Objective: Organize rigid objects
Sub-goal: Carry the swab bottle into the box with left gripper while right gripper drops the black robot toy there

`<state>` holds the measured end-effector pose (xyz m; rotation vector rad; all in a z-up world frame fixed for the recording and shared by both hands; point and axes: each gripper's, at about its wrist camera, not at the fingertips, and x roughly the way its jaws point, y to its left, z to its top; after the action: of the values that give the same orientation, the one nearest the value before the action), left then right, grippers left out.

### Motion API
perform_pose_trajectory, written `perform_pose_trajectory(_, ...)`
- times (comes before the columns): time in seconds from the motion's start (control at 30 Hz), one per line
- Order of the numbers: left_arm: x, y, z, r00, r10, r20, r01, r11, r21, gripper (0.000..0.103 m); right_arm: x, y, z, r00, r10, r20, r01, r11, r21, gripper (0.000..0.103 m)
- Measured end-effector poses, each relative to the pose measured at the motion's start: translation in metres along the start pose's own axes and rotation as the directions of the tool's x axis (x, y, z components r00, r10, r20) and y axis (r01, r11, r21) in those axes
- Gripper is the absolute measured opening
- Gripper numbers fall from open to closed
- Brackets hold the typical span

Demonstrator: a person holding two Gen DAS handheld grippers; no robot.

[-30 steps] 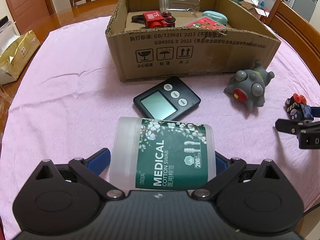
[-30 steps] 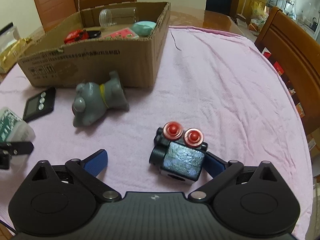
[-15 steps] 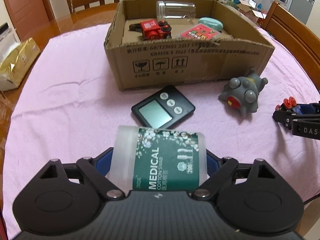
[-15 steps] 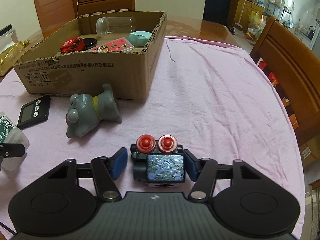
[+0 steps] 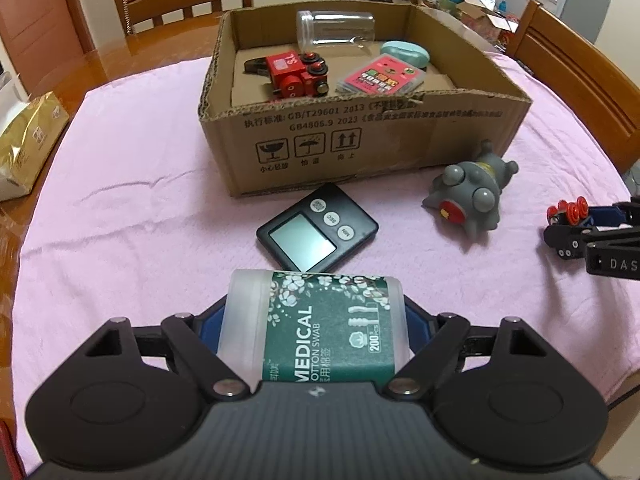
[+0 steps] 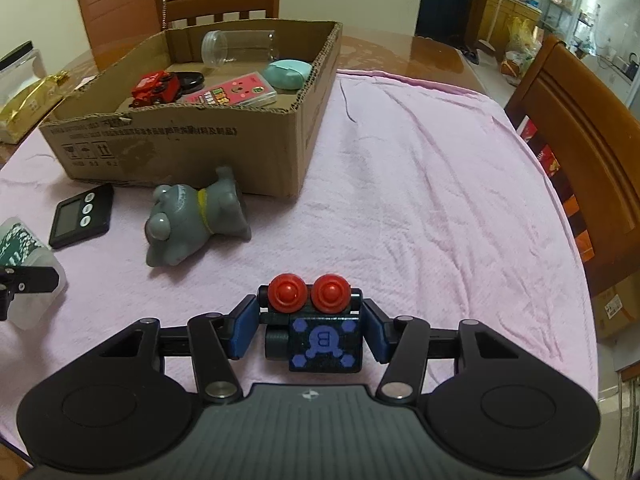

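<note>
Between the left gripper point(image 5: 314, 322) fingers, which are closing, lies the cotton swab tub point(image 5: 316, 326), pads touching its ends. The right gripper point(image 6: 312, 330) clamps the blue toy engine point(image 6: 316, 330). Ahead sits the cardboard box point(image 5: 360, 136).

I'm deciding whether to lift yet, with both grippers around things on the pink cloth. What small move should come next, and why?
Probably finish closing the left gripper before lifting. Its jaws are closing around the cotton swab jar, which lies on its side on the pink cloth. The right gripper is shut on the blue toy train, so that side looks ready for the cardboard box.
</note>
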<state>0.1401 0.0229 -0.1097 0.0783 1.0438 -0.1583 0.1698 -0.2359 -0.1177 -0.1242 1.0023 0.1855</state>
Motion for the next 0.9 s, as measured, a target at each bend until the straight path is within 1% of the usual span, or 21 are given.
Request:
perform_pose_trajectory(0.33,-0.019,0.006,0.006,1.0,-0.01,0.002,0.01,0.997,0.073,0.083,-0.02,-0.002,0.007,0.999,0.046,-0.02,-0.048,0.996,-0.069,0.058)
perform_pose_trajectory(0.43,-0.025,0.007,0.008,1.0,-0.01,0.006,0.009,0.996,0.089,0.083,-0.029,-0.002,0.01,0.998,0.066,-0.017,-0.067,0.995,-0.076,0.058)
perform_pose_trajectory(0.57,-0.033,0.009,0.012,1.0,-0.019,0.018,0.017,0.995,0.097,0.083,-0.045,-0.001,0.018,0.997,0.083,0.007,-0.082,0.992,-0.1,0.058)
perform_pose_trajectory(0.67,-0.039,0.01,0.015,0.999,-0.023,0.027,0.02,0.994,0.107,0.083,-0.056,0.0,0.029,0.994,0.107,0.027,-0.103,0.989,-0.106,0.058)
perform_pose_trajectory(0.9,-0.055,0.012,0.03,0.997,-0.017,0.071,0.007,0.99,0.142,0.083,-0.078,0.012,0.075,0.985,0.138,0.106,-0.115,0.973,-0.198,0.058)
